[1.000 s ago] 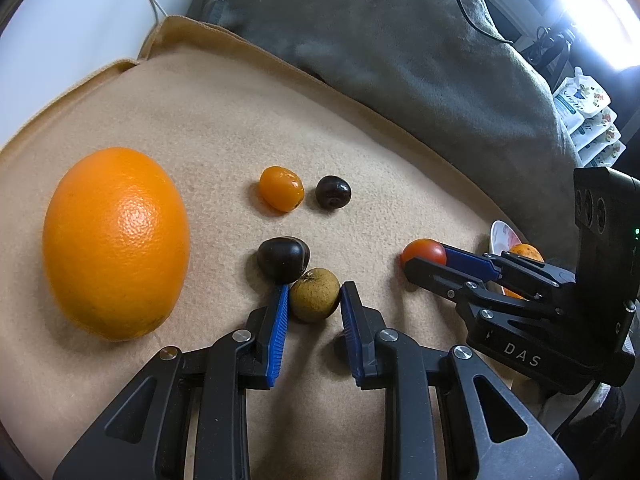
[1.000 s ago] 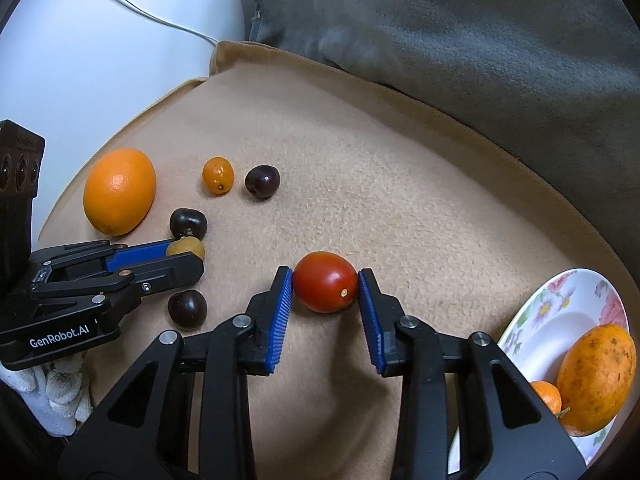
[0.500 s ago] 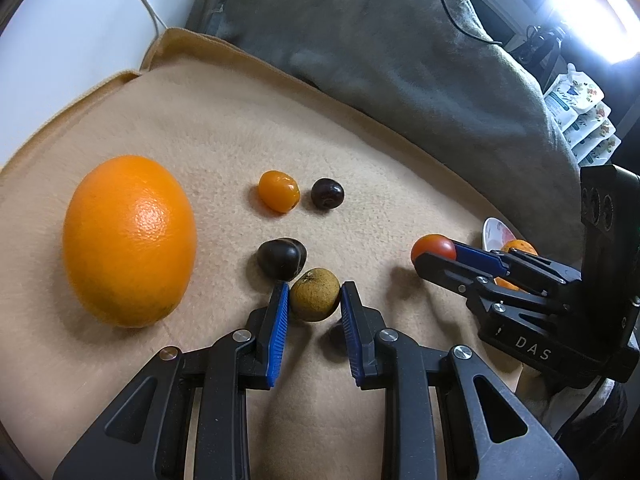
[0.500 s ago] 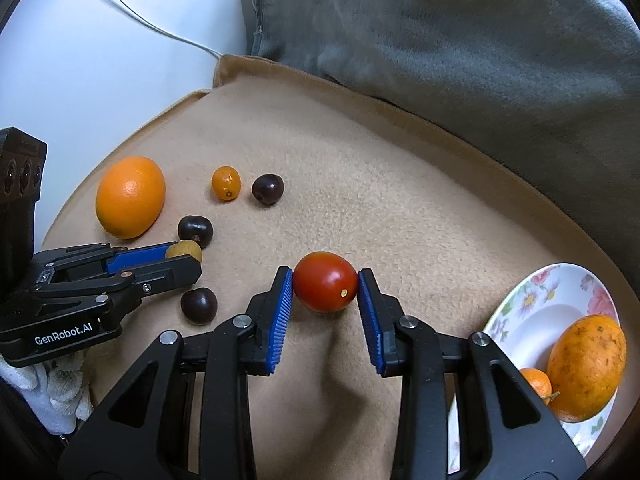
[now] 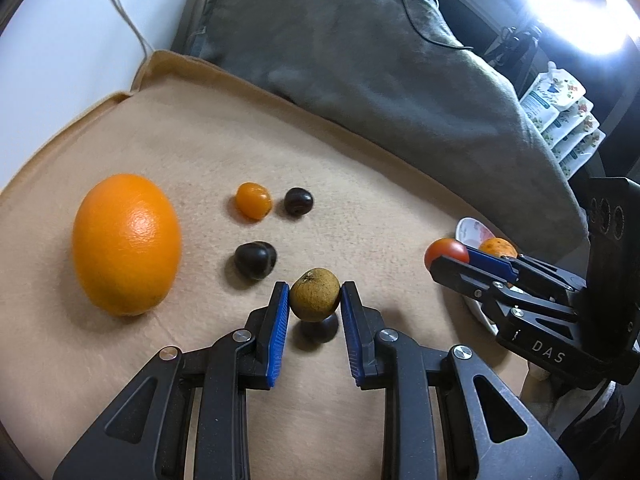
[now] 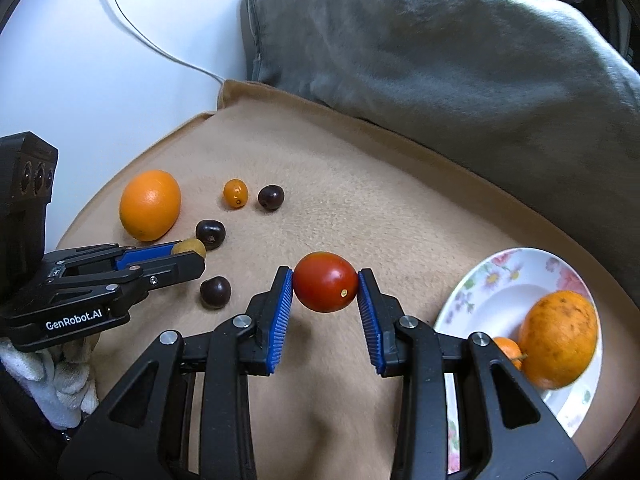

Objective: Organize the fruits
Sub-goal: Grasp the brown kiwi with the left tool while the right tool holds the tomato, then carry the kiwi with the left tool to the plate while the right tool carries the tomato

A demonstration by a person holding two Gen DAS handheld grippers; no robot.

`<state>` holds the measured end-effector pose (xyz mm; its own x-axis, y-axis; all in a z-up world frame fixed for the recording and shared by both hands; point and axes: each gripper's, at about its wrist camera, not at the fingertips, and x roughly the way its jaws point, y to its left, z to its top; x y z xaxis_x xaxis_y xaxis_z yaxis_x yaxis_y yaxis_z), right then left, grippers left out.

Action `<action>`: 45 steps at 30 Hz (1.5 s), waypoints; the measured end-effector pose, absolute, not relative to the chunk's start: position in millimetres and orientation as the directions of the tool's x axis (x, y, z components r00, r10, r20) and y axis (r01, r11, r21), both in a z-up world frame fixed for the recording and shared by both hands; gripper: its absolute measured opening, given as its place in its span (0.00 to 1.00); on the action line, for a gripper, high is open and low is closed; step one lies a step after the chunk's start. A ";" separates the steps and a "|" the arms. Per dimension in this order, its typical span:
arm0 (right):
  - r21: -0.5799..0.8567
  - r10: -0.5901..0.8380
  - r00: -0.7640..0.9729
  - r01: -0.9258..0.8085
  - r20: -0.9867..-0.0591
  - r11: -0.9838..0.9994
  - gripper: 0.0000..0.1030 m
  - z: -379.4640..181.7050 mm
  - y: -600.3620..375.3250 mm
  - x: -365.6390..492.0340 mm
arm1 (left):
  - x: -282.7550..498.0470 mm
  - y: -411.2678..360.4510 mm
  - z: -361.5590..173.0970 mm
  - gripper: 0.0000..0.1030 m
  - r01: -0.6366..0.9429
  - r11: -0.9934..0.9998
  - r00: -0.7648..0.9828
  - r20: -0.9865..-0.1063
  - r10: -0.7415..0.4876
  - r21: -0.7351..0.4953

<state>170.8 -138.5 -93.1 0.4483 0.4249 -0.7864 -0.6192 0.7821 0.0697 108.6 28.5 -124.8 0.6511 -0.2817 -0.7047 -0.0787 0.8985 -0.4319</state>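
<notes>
My left gripper [image 5: 314, 295] is shut on a small brown-green fruit [image 5: 315, 294] and holds it above the tan blanket [image 5: 192, 140]; a dark fruit [image 5: 320, 327] lies under it. My right gripper [image 6: 325, 288] is shut on a red tomato [image 6: 325, 287], lifted off the blanket, left of a floral plate [image 6: 496, 288]. The plate holds a large speckled orange fruit [image 6: 558, 338] and a small orange one [image 6: 508, 352]. A big orange [image 5: 126, 244], a small orange fruit [image 5: 253, 200] and two dark cherries [image 5: 298, 201] [image 5: 255, 260] lie on the blanket.
A grey cushion [image 6: 440, 60] rises along the blanket's far edge. A white wall with a thin cable [image 6: 132, 28] is at the back left. Stacked floral packets [image 5: 560, 112] stand at the far right. A white cloth [image 6: 60, 376] lies under the left gripper.
Both grippers have risen with their fruits; the brown-green fruit has left the blanket, uncovering the dark fruit below it. The plate shows more fully in the right view.
</notes>
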 end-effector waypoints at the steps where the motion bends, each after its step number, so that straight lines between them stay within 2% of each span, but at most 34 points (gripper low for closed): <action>1: 0.071 0.426 0.453 -0.616 -0.783 0.785 0.34 -90.5 -142.4 168.6 | 107.9 28.0 -123.5 0.24 -0.073 0.899 0.652 -0.702 -0.285 -0.432; 18: 0.091 0.422 0.543 -0.532 -0.726 0.842 0.34 -61.0 -218.3 138.0 | 107.6 -25.3 -98.0 0.24 0.071 0.925 0.652 -0.685 -0.326 -0.372; 25: 0.122 0.413 0.584 -0.471 -0.699 0.874 0.34 -55.9 -256.7 128.8 | 114.2 -52.0 -85.0 0.24 0.154 0.946 0.662 -0.681 -0.314 -0.286; 32: 0.149 0.375 0.605 -0.389 -0.703 0.909 0.34 -63.9 -292.9 126.6 | 128.1 -83.8 -79.4 0.24 0.239 0.953 0.671 -0.679 -0.300 -0.185; 45: 0.175 0.342 0.601 -0.320 -0.722 0.931 0.34 -81.7 -326.5 134.9 | 160.4 -129.5 -75.7 0.24 0.319 0.937 0.661 -0.674 -0.330 -0.146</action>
